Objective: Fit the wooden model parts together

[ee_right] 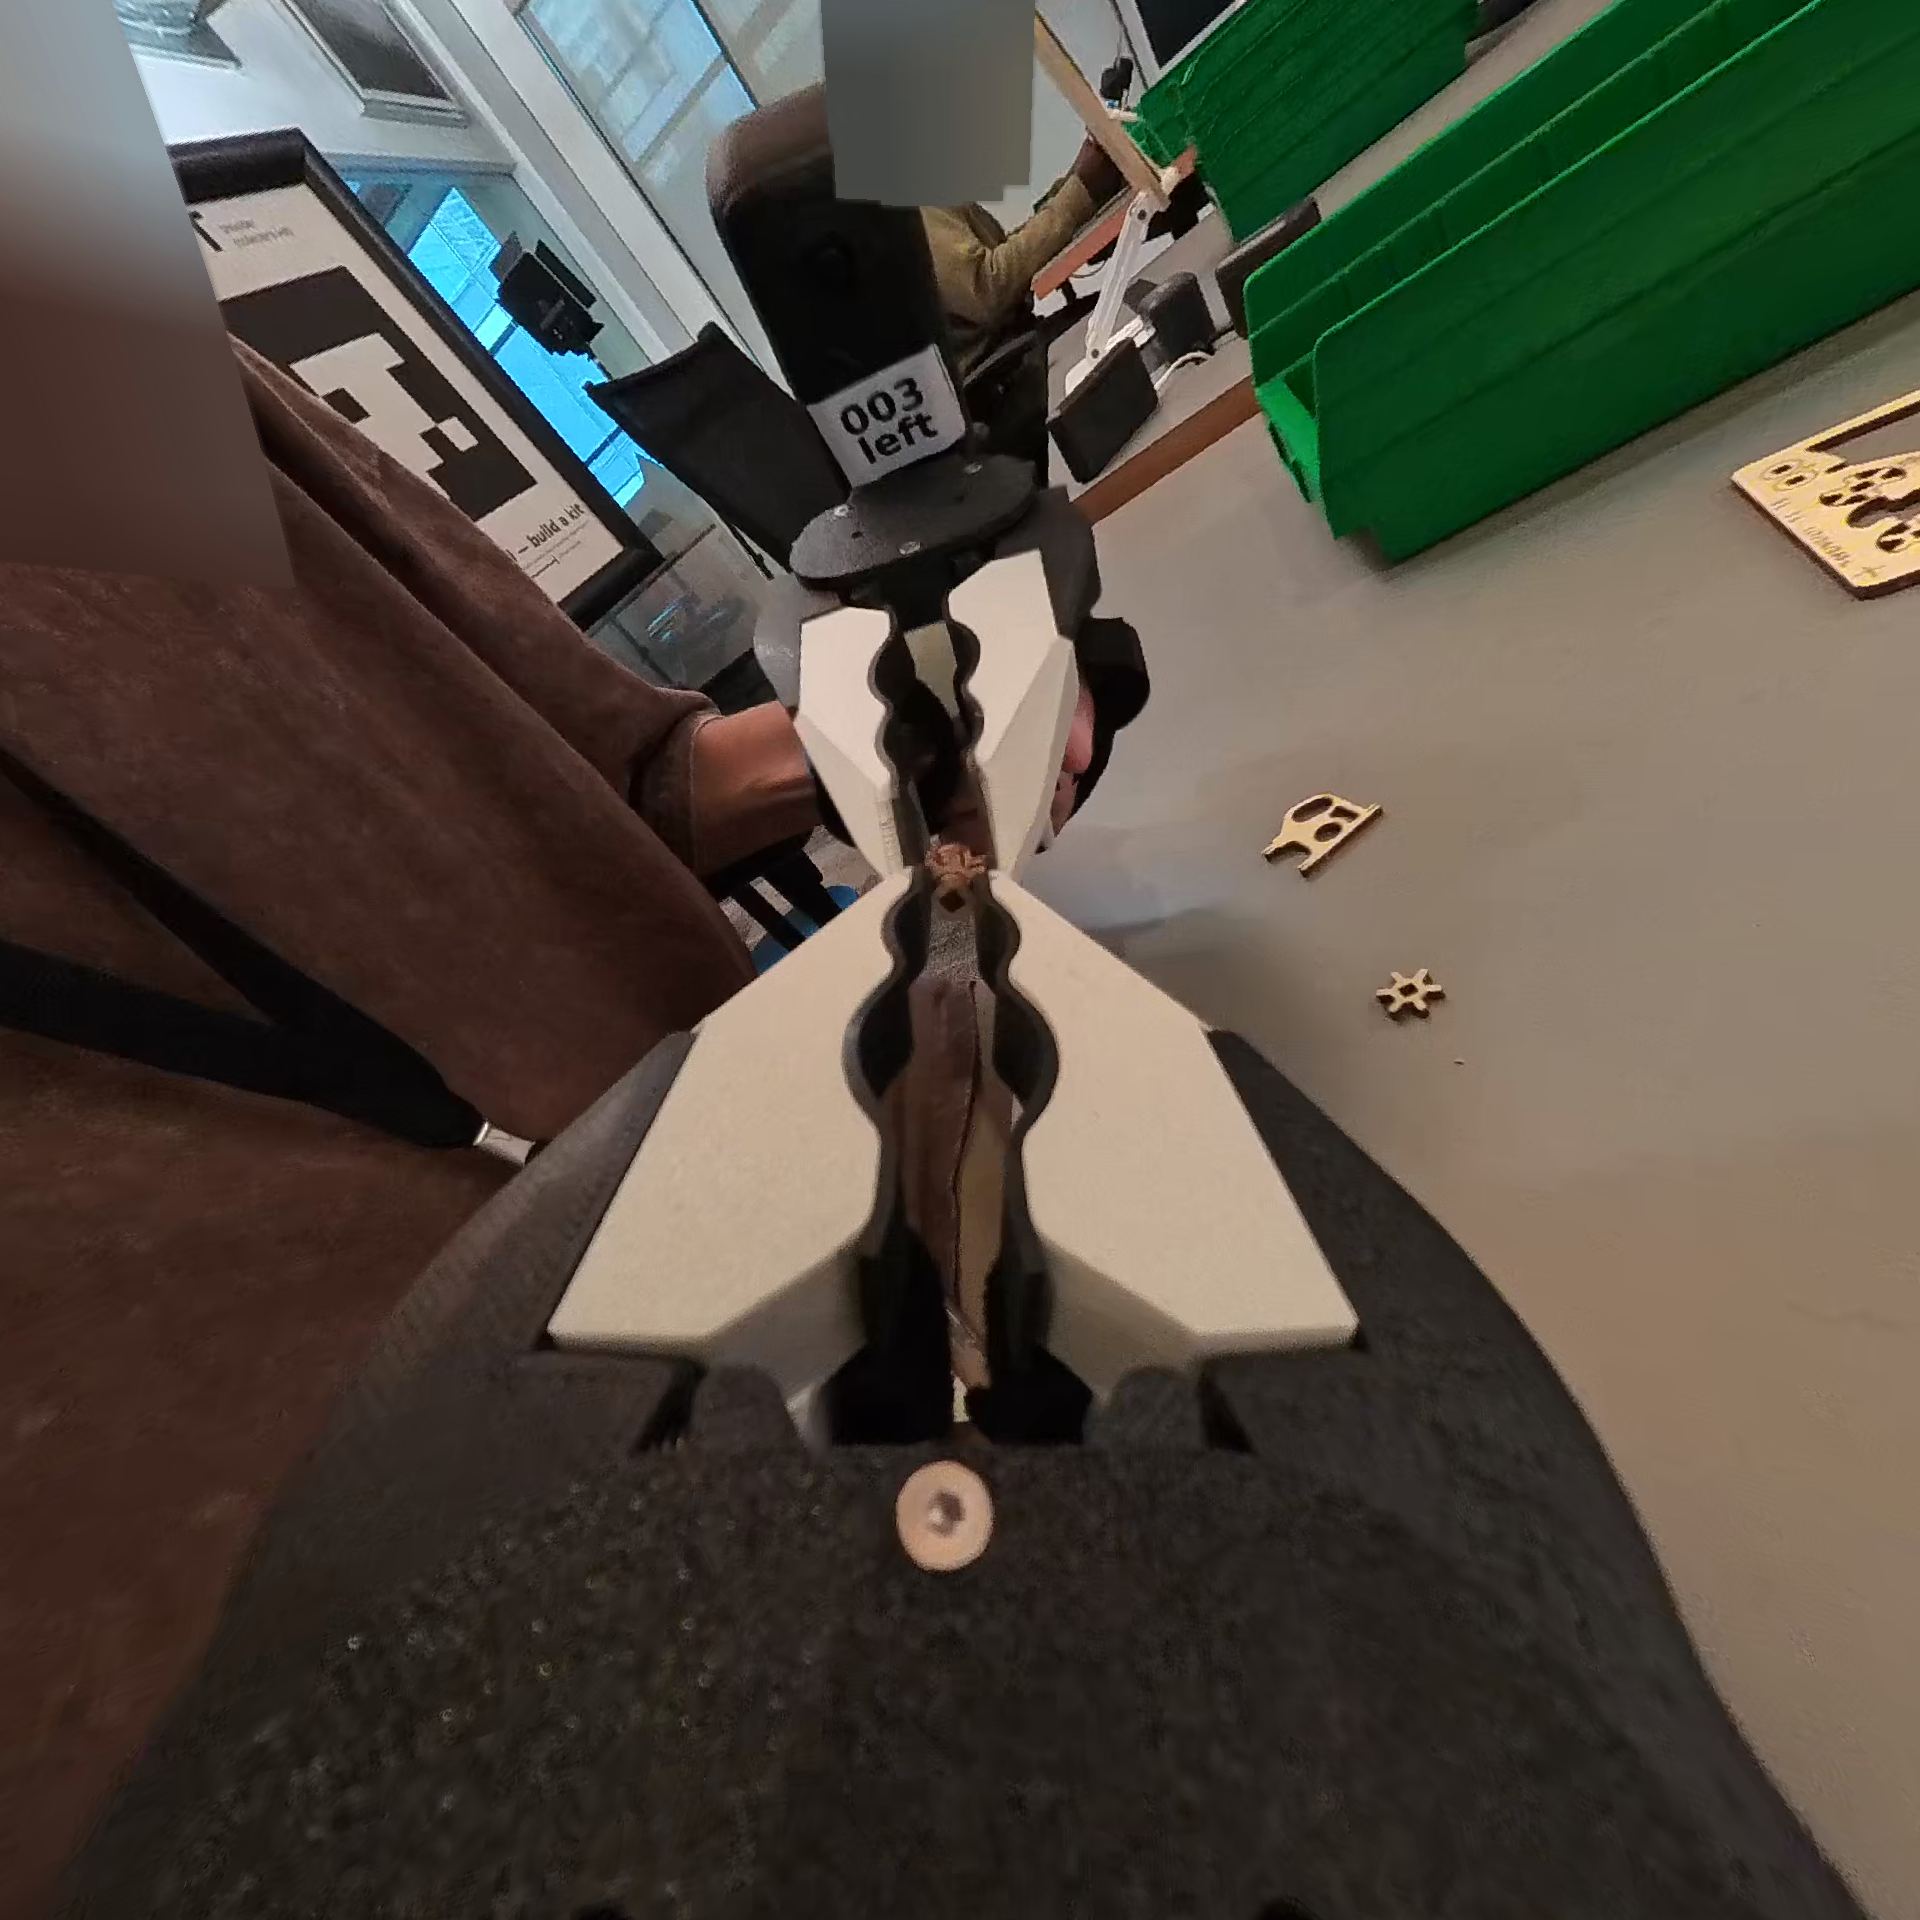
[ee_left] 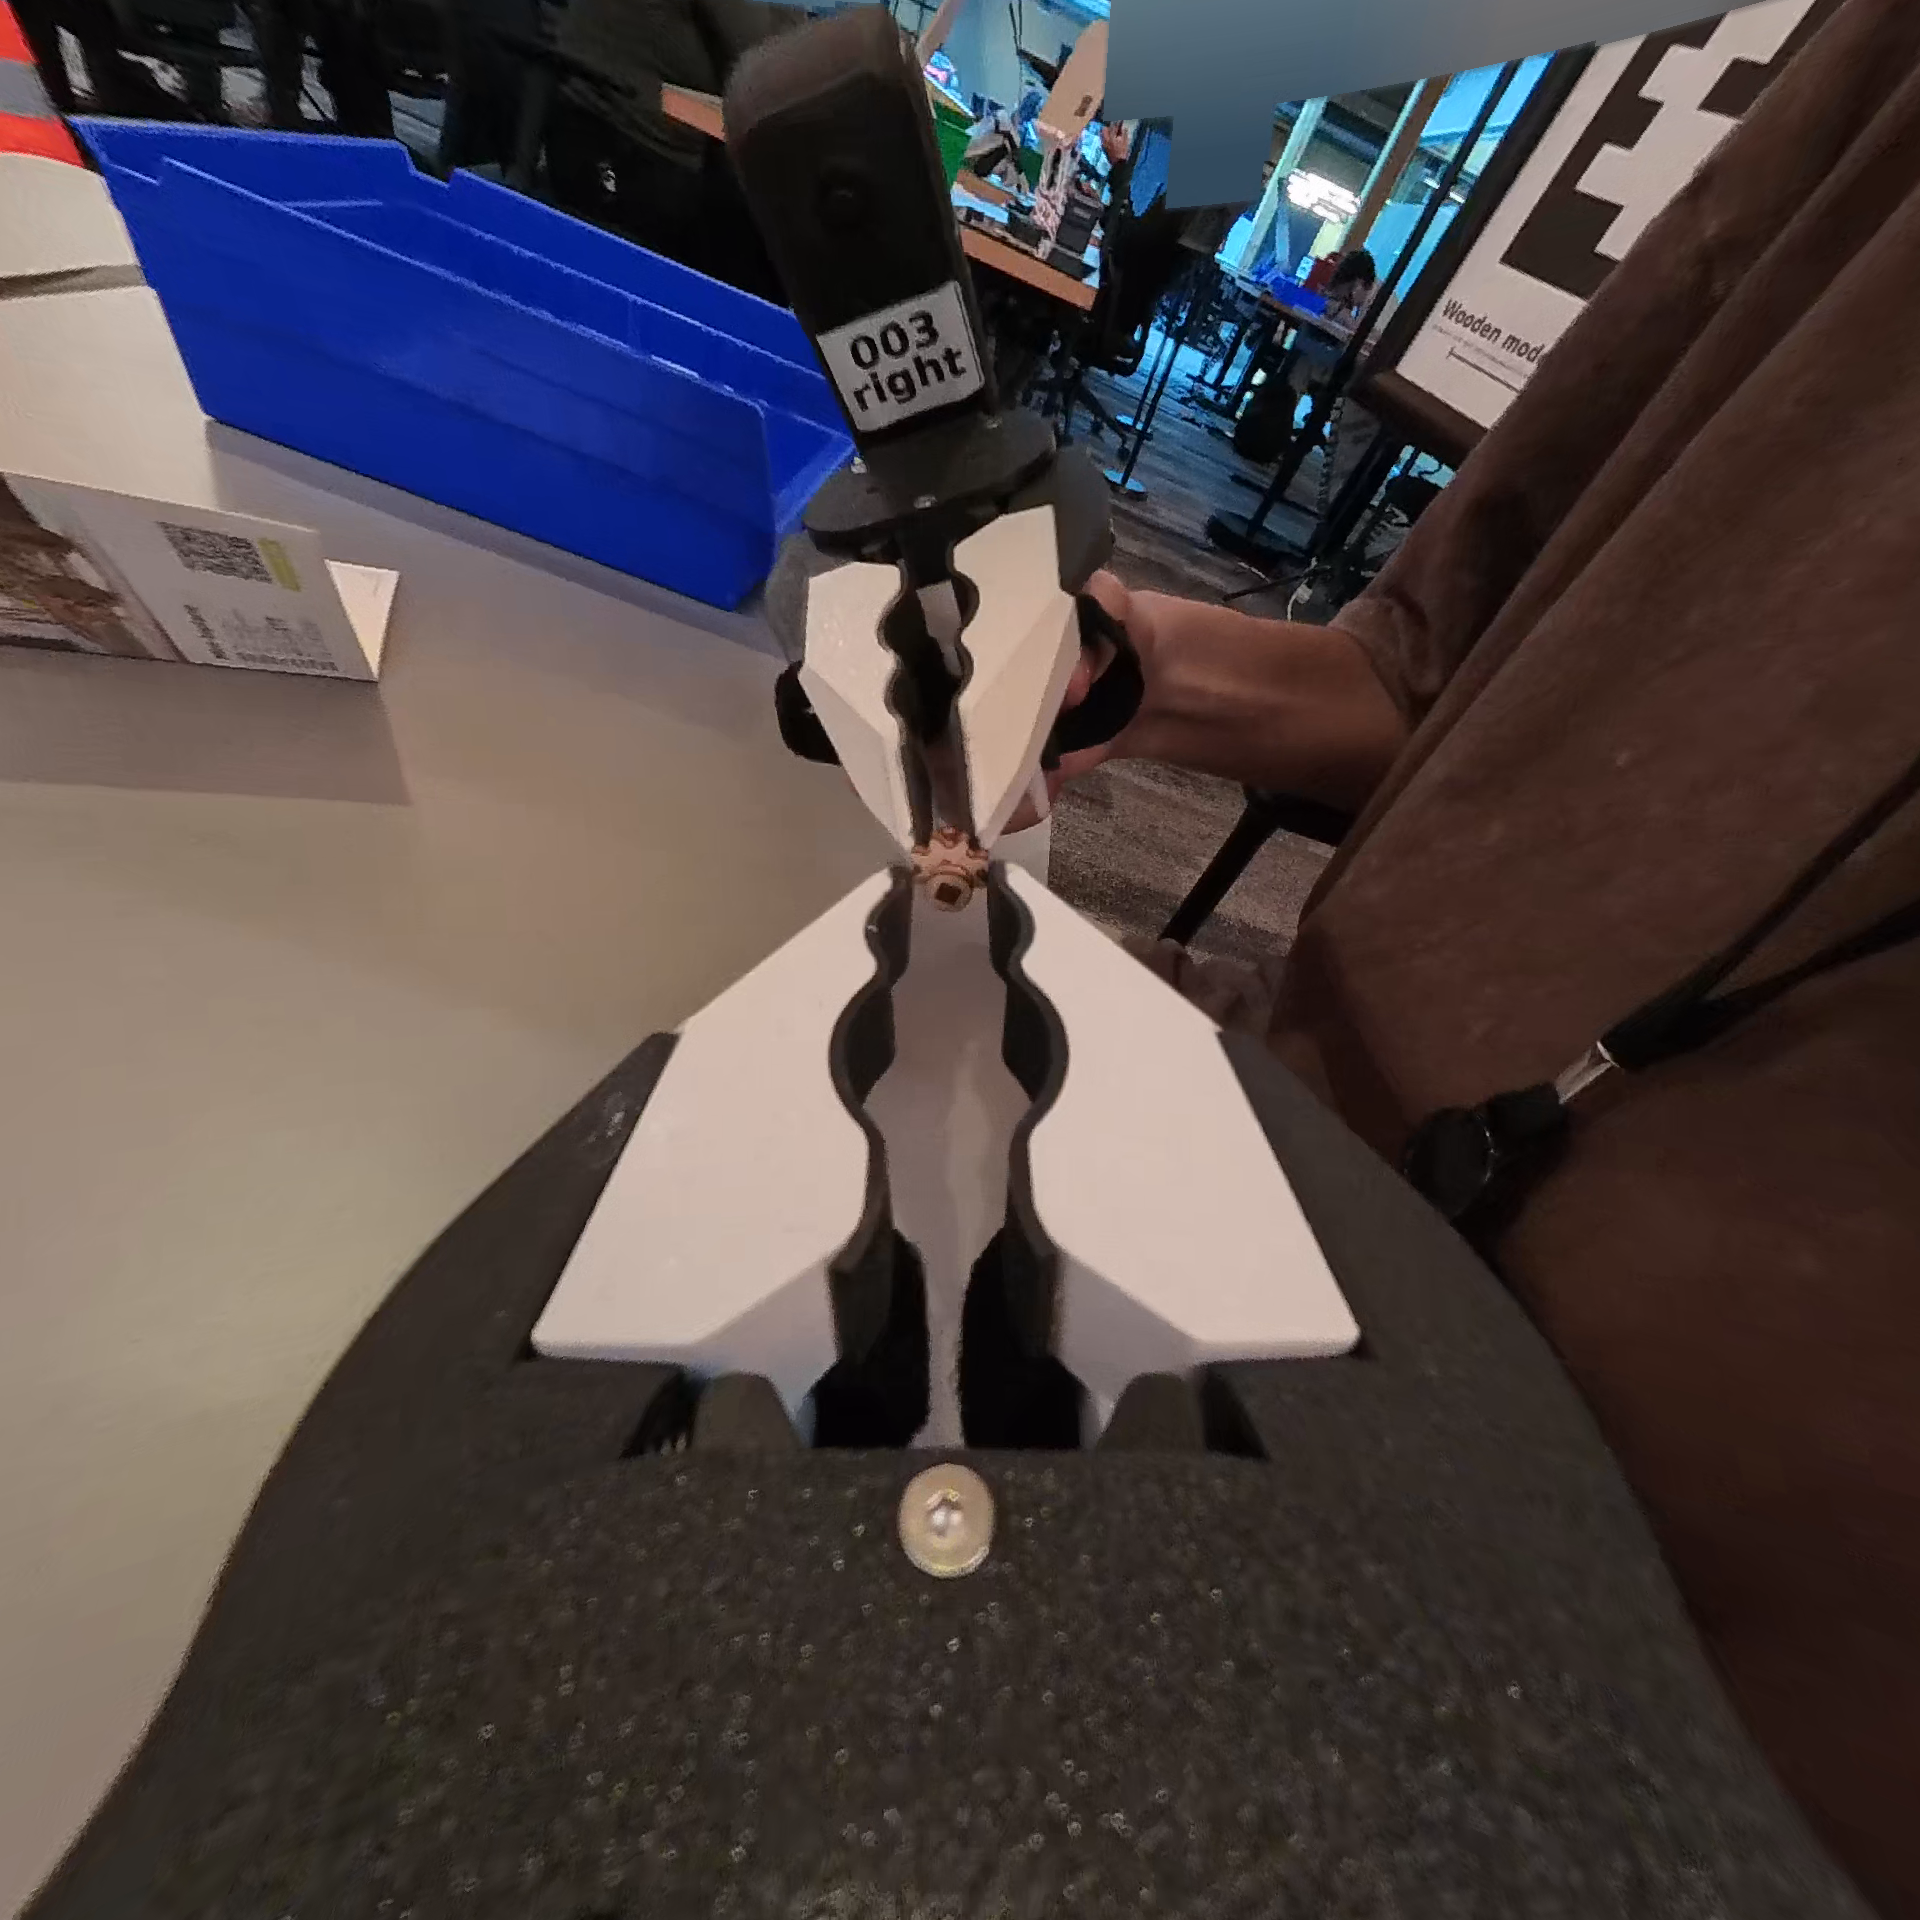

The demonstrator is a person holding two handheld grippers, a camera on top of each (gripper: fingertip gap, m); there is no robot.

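Small notched pale wooden gear-shaped model part, pinched tip-to-tip between left gripper and right gripper above the grey bench's near edge; misaligned pressing could likely drop or crack it.

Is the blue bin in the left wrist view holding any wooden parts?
No: the blue bin shows only bare blue walls and dividers inside.

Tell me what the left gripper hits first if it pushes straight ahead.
The left gripper would almost at once meet the small wooden gear at its fingers, with the right gripper directly behind it, tip to tip.
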